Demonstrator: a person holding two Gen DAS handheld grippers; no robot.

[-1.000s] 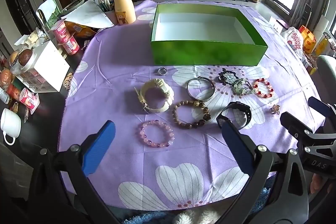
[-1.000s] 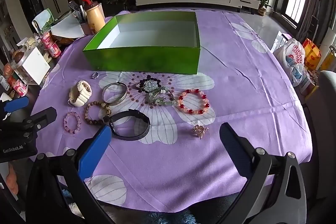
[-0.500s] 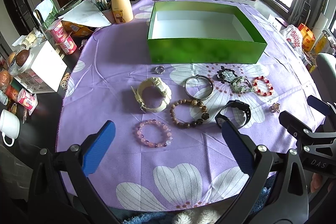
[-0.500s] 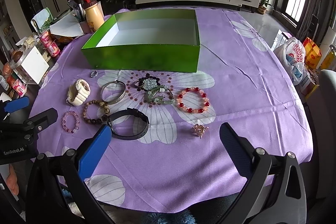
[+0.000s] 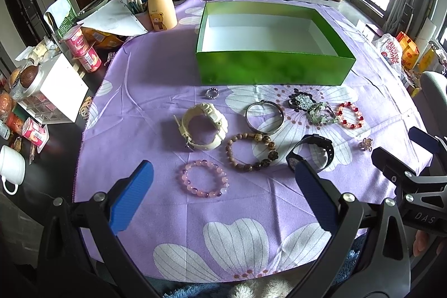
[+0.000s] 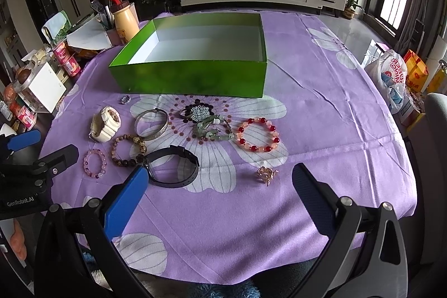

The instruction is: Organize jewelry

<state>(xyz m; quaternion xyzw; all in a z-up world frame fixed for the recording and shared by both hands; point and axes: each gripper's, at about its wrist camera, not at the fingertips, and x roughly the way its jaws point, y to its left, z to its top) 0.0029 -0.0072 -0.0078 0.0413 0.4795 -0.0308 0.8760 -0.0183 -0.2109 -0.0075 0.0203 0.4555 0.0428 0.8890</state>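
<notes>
Jewelry slid slightly left in left view; pink bracelet (image 5: pixel 204 179) between left tool (image 5: pixel 223 180) pads (both tools spread, empty).

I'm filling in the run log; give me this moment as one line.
left gripper: open, empty | right gripper: open, empty | green box: empty | jewelry on cloth, pink bracelet nearest left

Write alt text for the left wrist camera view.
An open left gripper hovers over a purple floral tablecloth where bracelets and watches, the pink bead bracelet nearest, lie before an empty green box.
</notes>
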